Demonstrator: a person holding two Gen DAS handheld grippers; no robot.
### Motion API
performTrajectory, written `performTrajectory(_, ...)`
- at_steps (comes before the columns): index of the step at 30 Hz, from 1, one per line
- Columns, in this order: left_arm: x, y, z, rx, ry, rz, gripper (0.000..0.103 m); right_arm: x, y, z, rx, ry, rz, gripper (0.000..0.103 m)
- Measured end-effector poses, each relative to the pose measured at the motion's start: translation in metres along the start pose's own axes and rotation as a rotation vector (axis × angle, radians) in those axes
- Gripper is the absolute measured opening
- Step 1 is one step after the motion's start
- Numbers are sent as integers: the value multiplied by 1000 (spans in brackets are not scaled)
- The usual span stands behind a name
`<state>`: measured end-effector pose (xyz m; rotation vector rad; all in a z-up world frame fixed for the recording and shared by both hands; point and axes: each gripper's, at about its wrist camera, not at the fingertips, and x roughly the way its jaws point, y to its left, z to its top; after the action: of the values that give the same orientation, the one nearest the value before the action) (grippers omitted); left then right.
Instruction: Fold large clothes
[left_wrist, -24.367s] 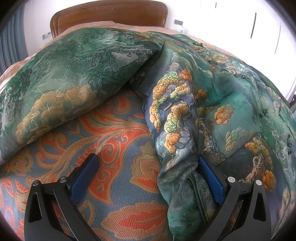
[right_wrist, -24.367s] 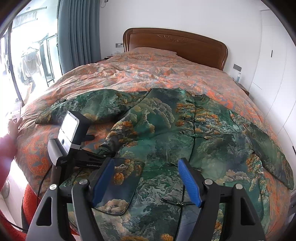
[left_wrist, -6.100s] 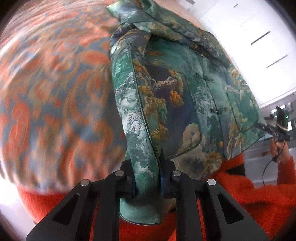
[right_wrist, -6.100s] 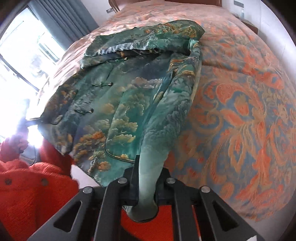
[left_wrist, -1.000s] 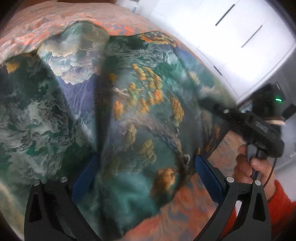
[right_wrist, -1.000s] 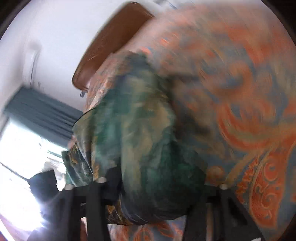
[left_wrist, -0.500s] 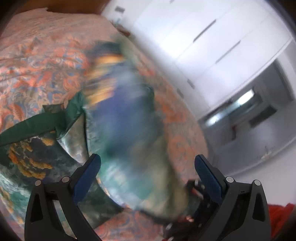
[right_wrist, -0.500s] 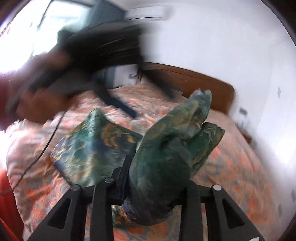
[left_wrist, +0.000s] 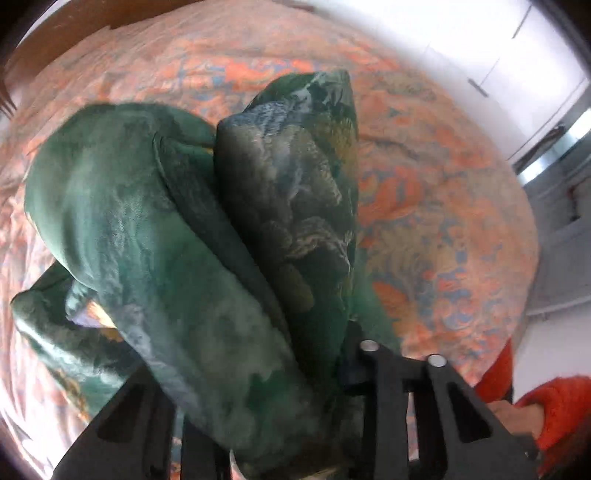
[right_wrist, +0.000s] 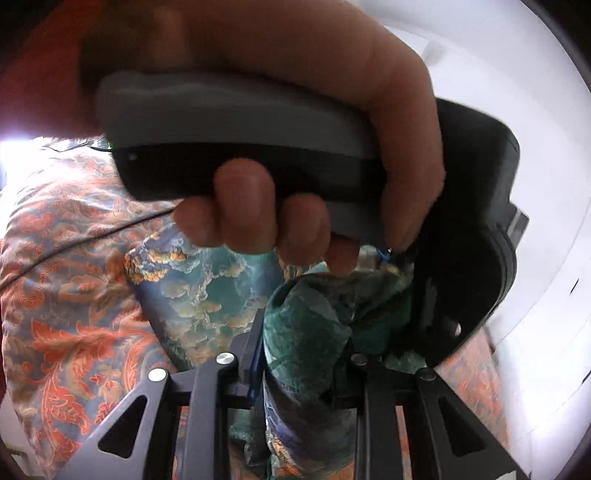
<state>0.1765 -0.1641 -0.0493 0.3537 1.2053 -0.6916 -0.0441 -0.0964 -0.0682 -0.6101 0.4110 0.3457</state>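
Observation:
The green brocade jacket (left_wrist: 207, 236) with gold and blue landscape print is bunched in thick folds and lifted over the bed. My left gripper (left_wrist: 258, 373) is shut on a thick wad of it; the left finger is hidden by cloth. My right gripper (right_wrist: 299, 354) is shut on another fold of the jacket (right_wrist: 306, 332). Part of the jacket (right_wrist: 207, 280) lies on the bedspread below. The hand holding the left gripper's handle (right_wrist: 258, 122) fills the top of the right wrist view, very close.
The orange and blue patterned bedspread (left_wrist: 424, 221) covers the bed. A wooden headboard (left_wrist: 66, 33) is at the top left. White wardrobe doors (left_wrist: 498, 55) stand to the right. A black cable (right_wrist: 66, 243) runs over the bedspread. A red sleeve (left_wrist: 554, 406) shows at lower right.
My left gripper has closed on the jacket; it was open half a second ago. The two grippers have come close together, and the left gripper's handle now fills the right wrist view.

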Motion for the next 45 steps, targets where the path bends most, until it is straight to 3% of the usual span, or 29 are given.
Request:
performTrajectory(2,-11,5,-1,-3,-33,-38,25,-7,-12,-5,72,-6,27,35)
performTrajectory(4,-28,11,-4,-5,-57,-56,24,-24,-32,-7,204,-11,127,67)
performTrajectory(6,-41,24,-7,-9,-82,-68,23,-51,-60,-10,379,-66,254,74)
performTrajectory(9,-60,51,-17,-43,-118,-105,23,-77,-98,-14,550,-113,347,76)
performTrajectory(12,-77,95,-40,-112,-155,-129,23,-76,-131,-19,633,-93,302,76)
performTrajectory(15,-75,143,-70,-228,-175,-175,23,-54,-155,-20,659,-53,221,76)
performTrajectory(19,-58,192,-120,-343,-174,-205,24,13,-158,-4,723,1,291,76)
performTrajectory(24,-21,242,-169,-470,-215,-304,27,83,-116,32,644,49,375,76)
performTrajectory(27,-2,261,-189,-518,-229,-331,29,132,-66,42,549,160,423,78)
performTrajectory(34,62,289,-230,-644,-274,-456,36,187,5,21,398,341,353,79)
performTrajectory(39,48,278,-229,-629,-267,-413,41,196,8,14,391,345,330,79)
performTrajectory(42,28,273,-228,-594,-274,-380,58,182,-4,25,392,333,326,78)
performTrajectory(45,11,271,-225,-578,-279,-316,76,140,-24,42,427,265,310,78)
